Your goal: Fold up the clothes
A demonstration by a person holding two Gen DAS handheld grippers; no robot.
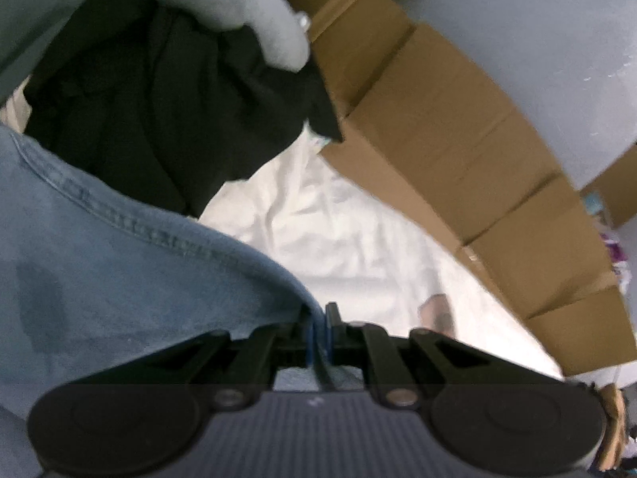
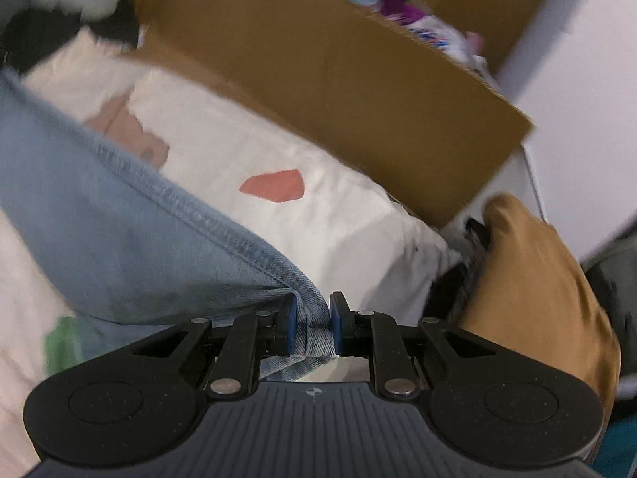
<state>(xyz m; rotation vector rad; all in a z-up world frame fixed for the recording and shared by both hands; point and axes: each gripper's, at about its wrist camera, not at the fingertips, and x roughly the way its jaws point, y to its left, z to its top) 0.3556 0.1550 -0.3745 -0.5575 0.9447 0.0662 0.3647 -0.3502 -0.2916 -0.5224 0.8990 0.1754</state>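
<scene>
A light blue denim garment [image 1: 111,247] fills the lower left of the left wrist view, its stitched hem running diagonally. My left gripper [image 1: 318,332] is shut on the denim's edge, blue pads pressed tight on the cloth. In the right wrist view the same denim garment [image 2: 119,231] hangs to the left, and my right gripper [image 2: 313,328] is shut on a bunched, thicker fold of it between the blue pads. A white sheet [image 2: 286,151] with pink and red patches lies underneath.
A black garment [image 1: 159,99] and a grey one [image 1: 247,4] are piled beyond the denim. Brown cardboard boxes [image 1: 458,151] border the white sheet [image 1: 338,231]. In the right wrist view stands a cardboard box [image 2: 338,91], with a mustard-brown cloth [image 2: 533,286] at the right.
</scene>
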